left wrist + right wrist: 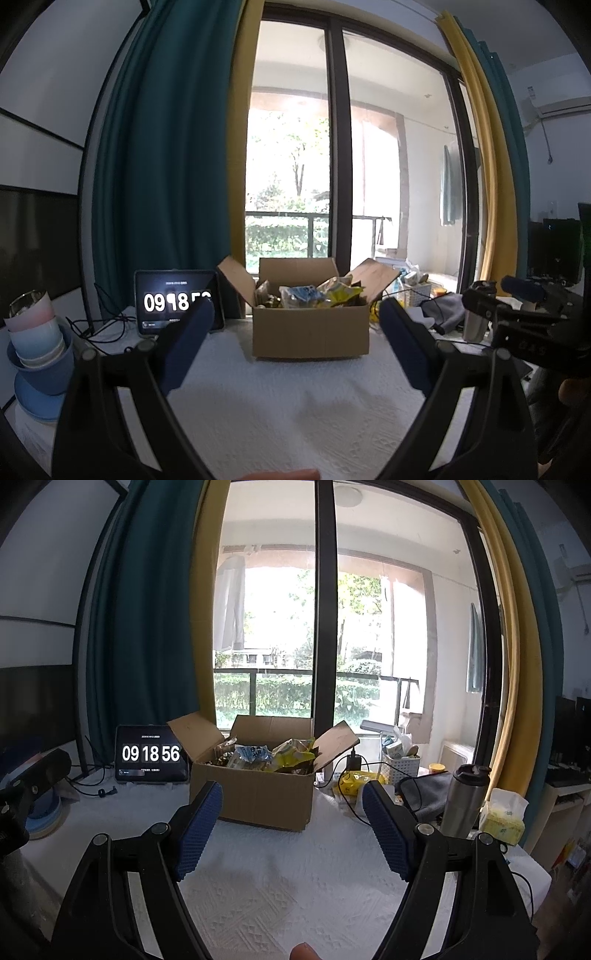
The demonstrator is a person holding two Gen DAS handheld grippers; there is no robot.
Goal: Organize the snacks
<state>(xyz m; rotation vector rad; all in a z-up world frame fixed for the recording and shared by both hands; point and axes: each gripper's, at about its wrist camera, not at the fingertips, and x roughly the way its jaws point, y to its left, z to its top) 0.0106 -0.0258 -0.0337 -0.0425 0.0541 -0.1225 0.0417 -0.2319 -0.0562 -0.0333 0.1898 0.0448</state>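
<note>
Fingers spread, both: left gripper (297, 310), right gripper (292, 794) | cardboard box (310, 328) of snacks (273, 757) ahead, between fingers, flaps open | white worktop (295, 886) beneath.

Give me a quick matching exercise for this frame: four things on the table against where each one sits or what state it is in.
Things:
1. cardboard box
2. tablet clock
3. steel flask
4. tissue pack

Places or states:
A. far right edge
B. left of the box
C. flaps open, snacks inside
D. upright, between grey cloth and tissues

Pairs: 1-C, 2-B, 3-D, 4-A
</note>
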